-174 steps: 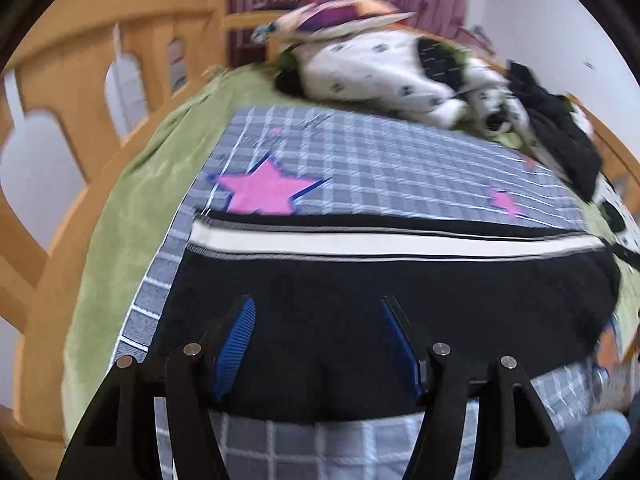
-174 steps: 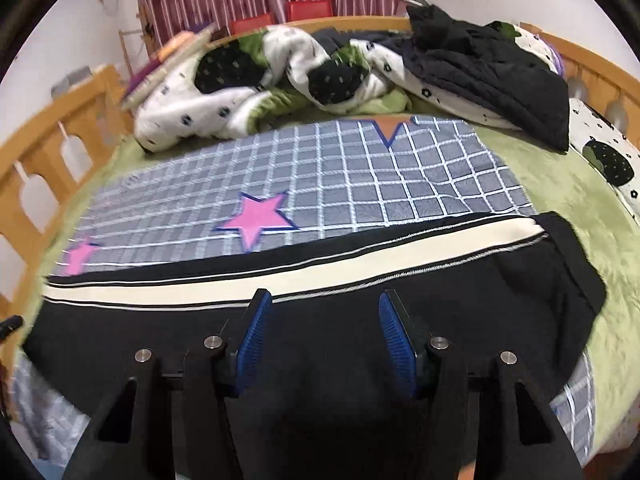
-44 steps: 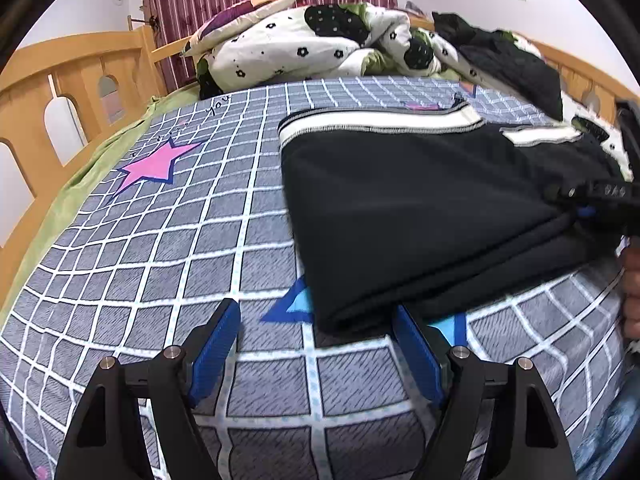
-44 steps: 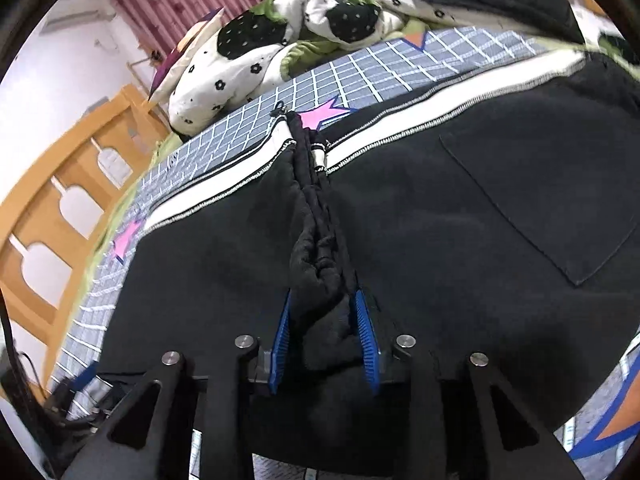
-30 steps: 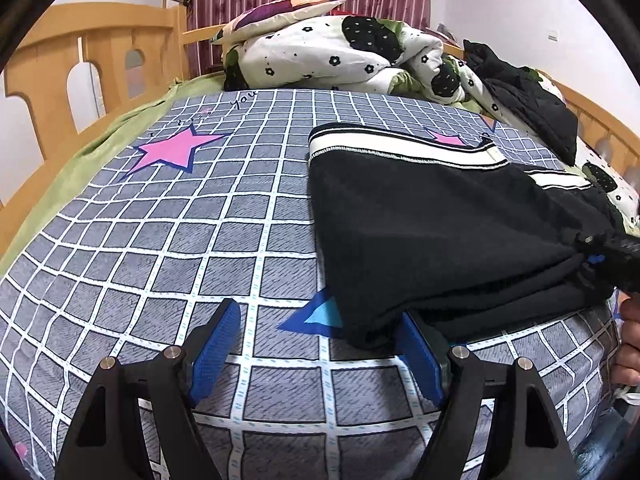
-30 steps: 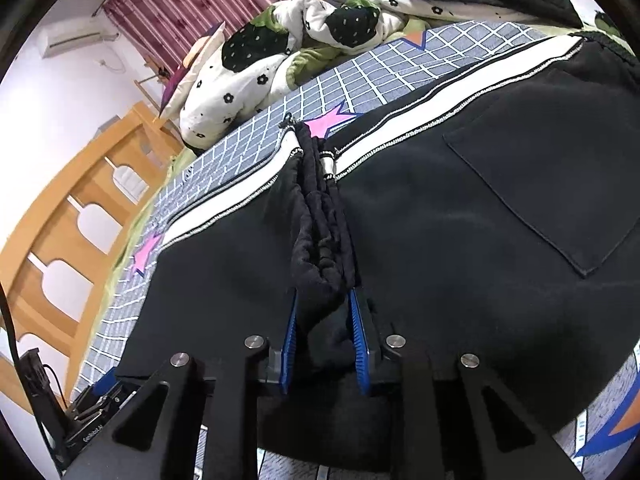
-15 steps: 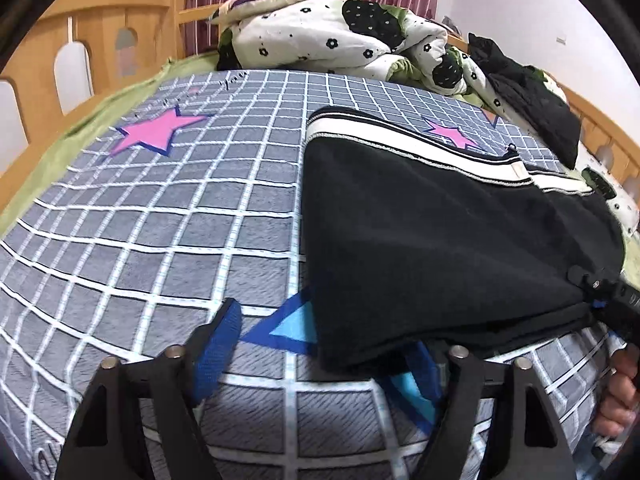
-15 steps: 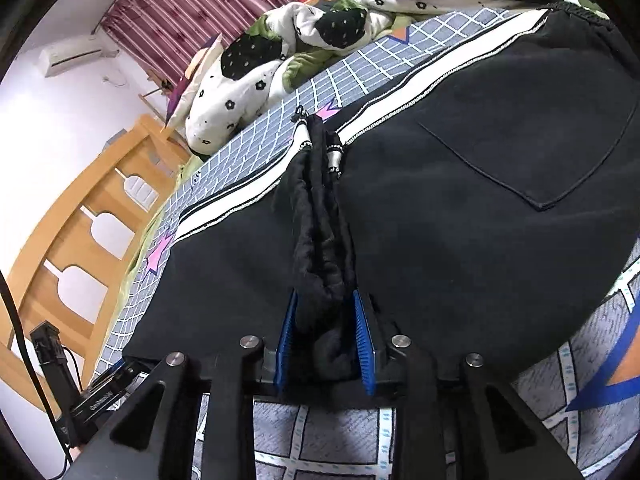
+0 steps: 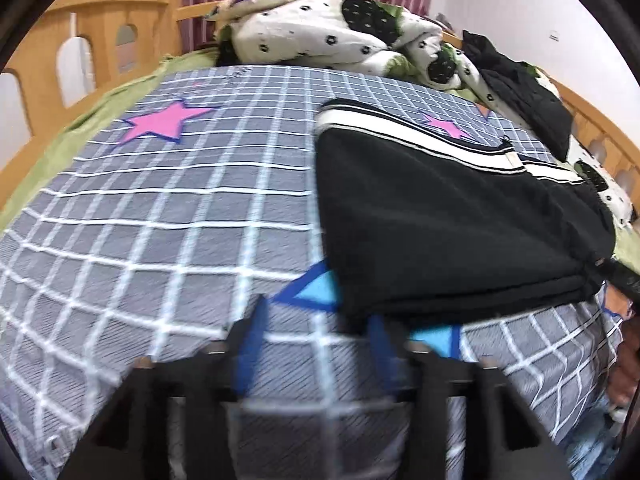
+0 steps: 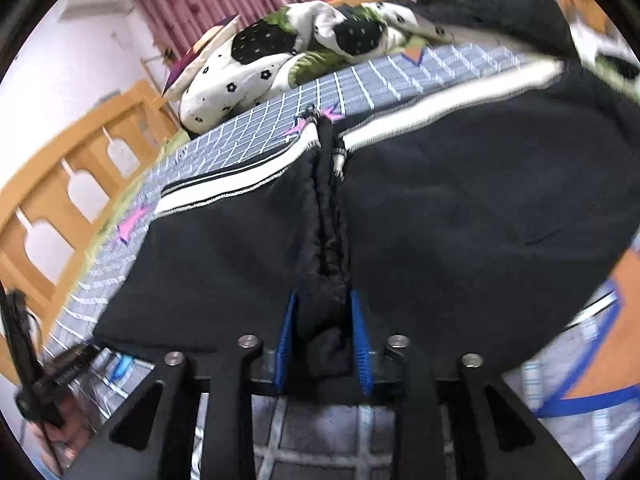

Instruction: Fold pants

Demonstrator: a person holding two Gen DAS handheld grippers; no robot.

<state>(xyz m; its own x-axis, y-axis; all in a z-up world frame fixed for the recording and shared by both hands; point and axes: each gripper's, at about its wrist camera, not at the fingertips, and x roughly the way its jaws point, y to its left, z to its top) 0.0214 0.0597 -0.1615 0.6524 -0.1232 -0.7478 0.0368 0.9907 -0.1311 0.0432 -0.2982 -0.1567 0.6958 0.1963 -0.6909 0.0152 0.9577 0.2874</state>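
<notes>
Black pants (image 9: pixel 440 232) with a white side stripe lie folded on the checked bedsheet (image 9: pixel 160 208). My left gripper (image 9: pixel 314 344) is low at their near left corner, blurred. Its jaws are closing over bare sheet, and the right finger (image 9: pixel 380 344) sits just under the pants' corner without pressing it. In the right wrist view the pants (image 10: pixel 460 220) fill the middle. My right gripper (image 10: pixel 322 336) holds a raised ridge of their black fabric between its blue pads. Those jaws are opening, and the cloth still fills the gap.
A flowered white quilt (image 9: pixel 320 36) and a pile of dark clothes (image 9: pixel 528 92) lie at the far end of the bed. A wooden bed rail (image 9: pixel 100 40) runs along the left side. A person's hand (image 9: pixel 628 352) shows at the right edge.
The pants lay spread out long earlier and are now folded over. Over the last second the left jaws narrowed beside the pants' corner, and the right jaws widened a little around the fabric ridge.
</notes>
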